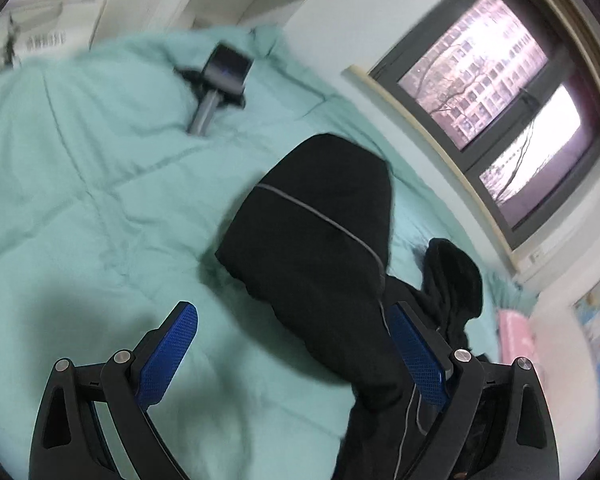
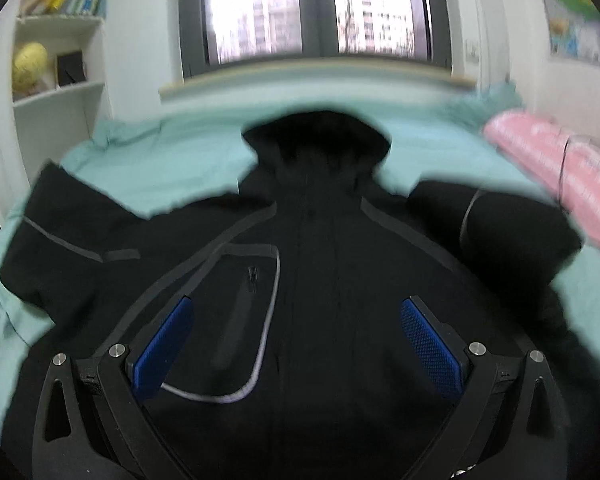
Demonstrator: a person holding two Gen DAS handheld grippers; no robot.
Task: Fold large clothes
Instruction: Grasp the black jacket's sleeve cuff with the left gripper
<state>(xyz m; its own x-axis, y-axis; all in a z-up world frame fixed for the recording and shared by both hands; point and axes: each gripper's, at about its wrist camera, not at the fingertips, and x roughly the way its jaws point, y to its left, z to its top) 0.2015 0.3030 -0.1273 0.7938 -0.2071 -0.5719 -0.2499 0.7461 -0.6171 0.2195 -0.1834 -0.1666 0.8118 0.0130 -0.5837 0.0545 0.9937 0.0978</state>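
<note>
A black jacket (image 2: 320,280) lies spread front-up on a mint-green quilt (image 2: 172,168), filling the middle and lower part of the right wrist view. Its fabric looks smooth and matte, crossed by thin grey taped seams that run diagonally from the collar toward both shoulders. A rounded rectangular chest pocket outlined in pale grey piping sits left of centre, with a small zipper pull inside it. The hood (image 2: 320,136) forms a dark rounded dome at the upper centre, pointing toward the window (image 2: 316,12). One sleeve stretches toward the left edge of the frame, the other bunches at the right, near a pink ribbed roll (image 2: 560,172).

The right gripper (image 2: 296,348) hovers above the jacket's chest with its jaws spread wide and nothing between them; the blue pads (image 2: 164,352) have a fine knurled mesh texture, set in black plastic arms with silver pins.

In the left wrist view, a sleeve (image 1: 316,248) of the same jacket lies as a thick dark lobe across the centre, a thin grey line curving over it, with more crumpled black cloth at the lower right. The left gripper (image 1: 292,352) is also spread wide and released; part of the black cloth lies between and behind its right-hand pad, yet nothing is clamped. The quilt (image 1: 100,200) shows soft stitched squares and shallow wrinkles. A small black boxy device on a grey stem (image 1: 220,80) rests on the quilt in the upper left.
</note>
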